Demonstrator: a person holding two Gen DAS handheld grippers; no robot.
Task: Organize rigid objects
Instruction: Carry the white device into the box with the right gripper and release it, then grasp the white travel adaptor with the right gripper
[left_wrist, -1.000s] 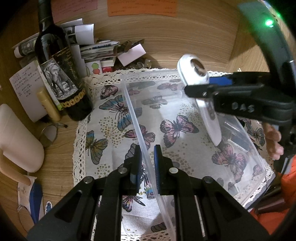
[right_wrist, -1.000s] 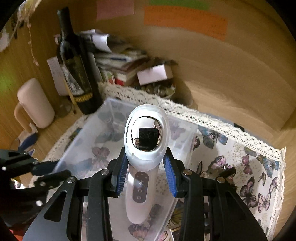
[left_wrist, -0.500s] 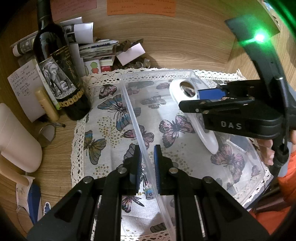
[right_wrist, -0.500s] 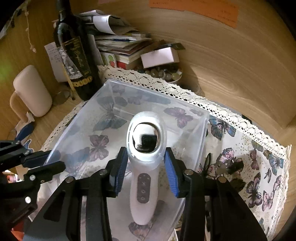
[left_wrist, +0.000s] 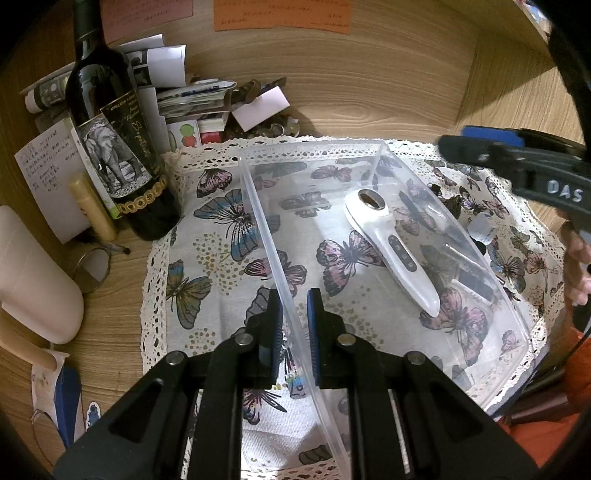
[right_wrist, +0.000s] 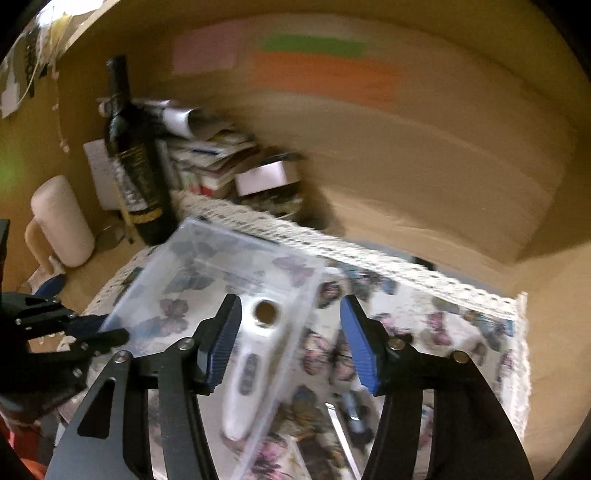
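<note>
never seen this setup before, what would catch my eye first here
A white handheld device lies inside the clear plastic bin on a butterfly-print cloth. The left gripper pinches the bin's near wall, while the right gripper hangs open above it. A dark wine bottle stands beside the cloth.

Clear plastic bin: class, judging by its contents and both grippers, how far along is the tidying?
Done: the white handheld device lies inside the clear plastic bin. In hand: the left gripper clamps the bin's wall; the right gripper is open, empty. Left: small items on the butterfly cloth beside the bin.

Wooden desk (left_wrist: 110, 295), wood-panel wall (left_wrist: 369, 81), coloured paper notes (left_wrist: 280, 14) pinned
</note>
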